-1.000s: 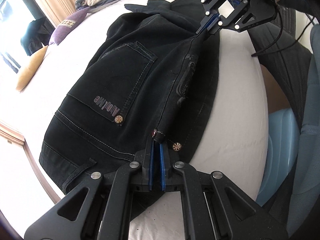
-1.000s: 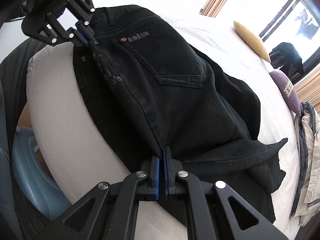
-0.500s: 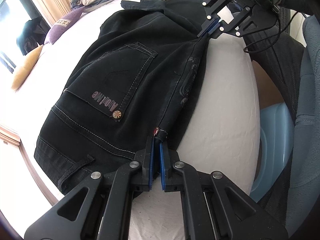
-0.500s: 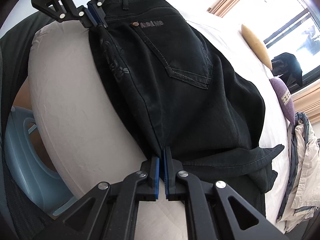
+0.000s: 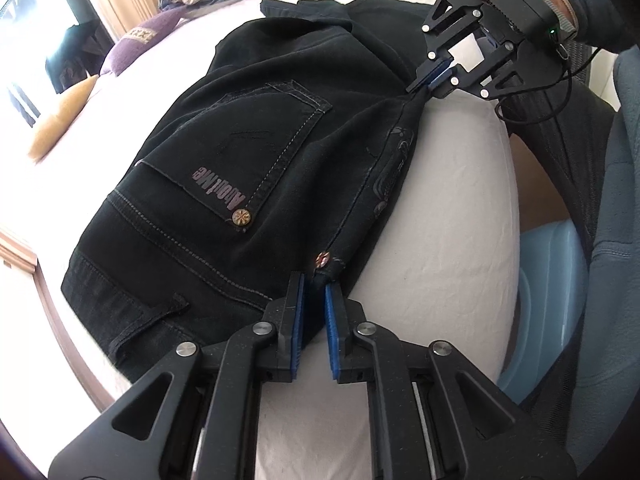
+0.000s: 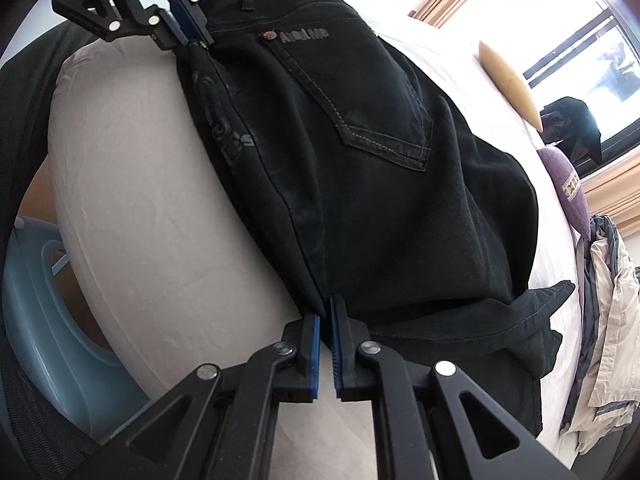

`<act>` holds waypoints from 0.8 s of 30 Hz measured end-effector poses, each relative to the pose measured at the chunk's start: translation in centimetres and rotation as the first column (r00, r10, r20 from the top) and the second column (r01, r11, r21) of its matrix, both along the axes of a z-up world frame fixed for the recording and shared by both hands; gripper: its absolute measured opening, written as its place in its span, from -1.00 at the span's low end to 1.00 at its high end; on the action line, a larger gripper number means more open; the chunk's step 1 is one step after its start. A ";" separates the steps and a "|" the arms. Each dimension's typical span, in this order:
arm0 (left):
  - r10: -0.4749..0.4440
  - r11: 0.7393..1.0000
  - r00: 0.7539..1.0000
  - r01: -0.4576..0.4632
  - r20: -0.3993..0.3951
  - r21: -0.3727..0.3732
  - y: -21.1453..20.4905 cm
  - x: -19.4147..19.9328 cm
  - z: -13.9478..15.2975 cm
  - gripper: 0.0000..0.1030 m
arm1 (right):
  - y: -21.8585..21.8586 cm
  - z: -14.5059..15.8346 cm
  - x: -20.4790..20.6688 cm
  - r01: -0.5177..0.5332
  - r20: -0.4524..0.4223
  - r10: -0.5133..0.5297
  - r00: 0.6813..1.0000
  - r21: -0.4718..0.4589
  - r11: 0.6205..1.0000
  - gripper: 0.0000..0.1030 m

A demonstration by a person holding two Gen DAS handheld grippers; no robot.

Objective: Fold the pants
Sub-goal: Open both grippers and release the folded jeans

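Observation:
Black jeans lie back pocket up on the white bed, folded lengthwise along a side seam near the bed's edge. My left gripper is at the waistband end of that seam. Its jaws are opening: a gap shows between the blue pads, and the seam corner with its rivet sits at their tips. My right gripper is farther down the same seam. Its jaws are starting to open, but the pads still pinch the fabric, which is drawn to a point there.
A pale blue plastic tub stands on the floor beside the bed edge. A purple pillow, a yellow cushion and a heap of clothes lie on the bed's far parts. A sleeve holds the right gripper.
The left gripper's pads have parted; they were tight on the waistband corner before. The seam edge has sunk onto the bed. The right gripper has come slightly lower.

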State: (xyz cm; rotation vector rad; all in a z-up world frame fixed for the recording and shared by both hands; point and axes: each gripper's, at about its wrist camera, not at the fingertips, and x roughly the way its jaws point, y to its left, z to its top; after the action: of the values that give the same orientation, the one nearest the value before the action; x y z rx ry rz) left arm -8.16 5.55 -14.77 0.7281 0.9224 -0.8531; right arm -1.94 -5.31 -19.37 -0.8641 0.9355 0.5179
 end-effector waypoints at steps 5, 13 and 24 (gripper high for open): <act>0.004 1.000 0.999 -0.003 -0.038 0.026 0.3 -0.5 3.6 -0.80 | -0.8 0.5 0.4 0.051 -0.021 -0.050 0.999 0.071 0.996 -0.83; 0.147 0.960 0.982 -0.170 -0.117 -0.221 -4.6 5.6 6.7 -0.80 | -1.9 1.0 1.1 0.110 -0.039 -0.106 0.994 0.151 0.982 -0.81; 0.224 0.932 0.913 -0.303 -0.340 -0.199 -13.5 13.4 -1.1 -0.80 | -4.0 1.3 2.5 0.209 -0.107 -0.184 0.977 0.305 0.929 -0.64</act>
State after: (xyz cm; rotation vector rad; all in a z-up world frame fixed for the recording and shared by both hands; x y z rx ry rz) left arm 5.28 -7.98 -15.87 0.2421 1.1435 -0.8337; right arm 0.58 -9.29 -18.03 -0.4586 0.9660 0.5119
